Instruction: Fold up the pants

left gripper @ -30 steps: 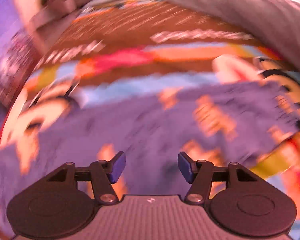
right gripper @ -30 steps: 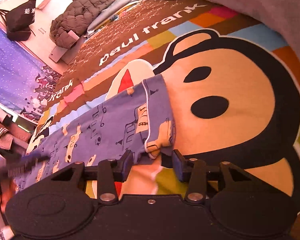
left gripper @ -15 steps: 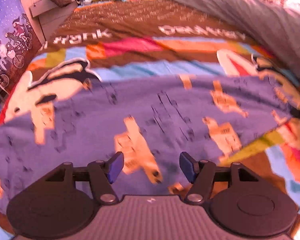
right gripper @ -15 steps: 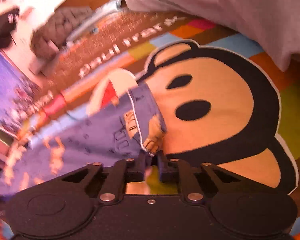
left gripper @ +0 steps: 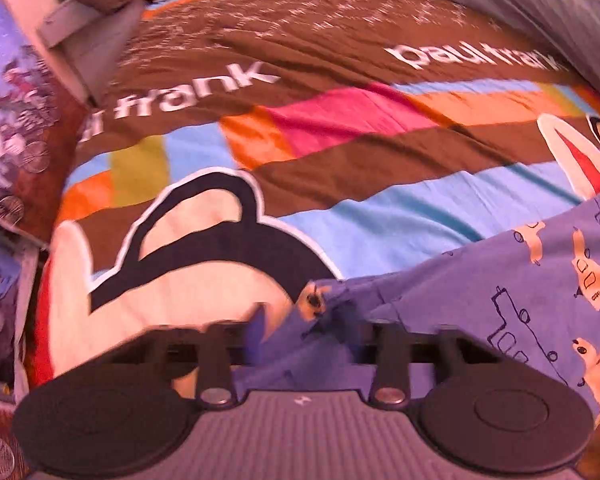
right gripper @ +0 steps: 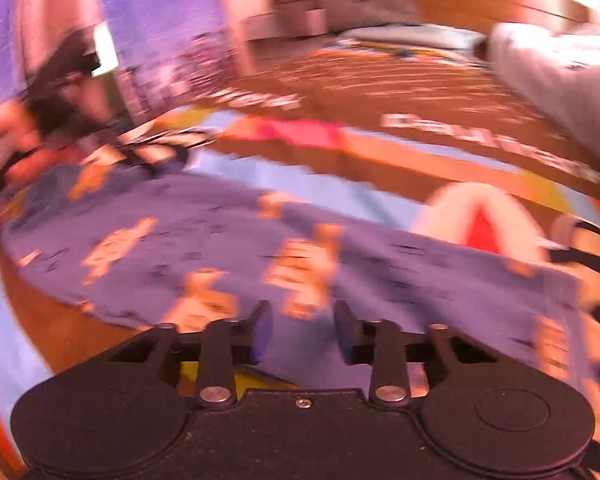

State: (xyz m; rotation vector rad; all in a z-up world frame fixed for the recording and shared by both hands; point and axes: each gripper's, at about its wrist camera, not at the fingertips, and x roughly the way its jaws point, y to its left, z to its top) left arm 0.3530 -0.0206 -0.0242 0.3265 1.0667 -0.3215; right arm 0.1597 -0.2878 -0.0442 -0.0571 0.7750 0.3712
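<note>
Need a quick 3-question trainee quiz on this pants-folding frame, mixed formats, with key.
1. True or false: the right tongs are shut on the pants.
2. Which words are printed on the bedspread? A) paul frank B) hello kitty C) snoopy
3. Fill in: the pants' print shows little orange ____.

Key: 1 false, the tongs stand open over the fabric; 2 A; 3 cars.

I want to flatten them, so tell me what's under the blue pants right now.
The pants lie on the cartoon monkey bedspread, whose stripes and monkey face show around them. Whatever sits directly beneath the fabric is covered.
</note>
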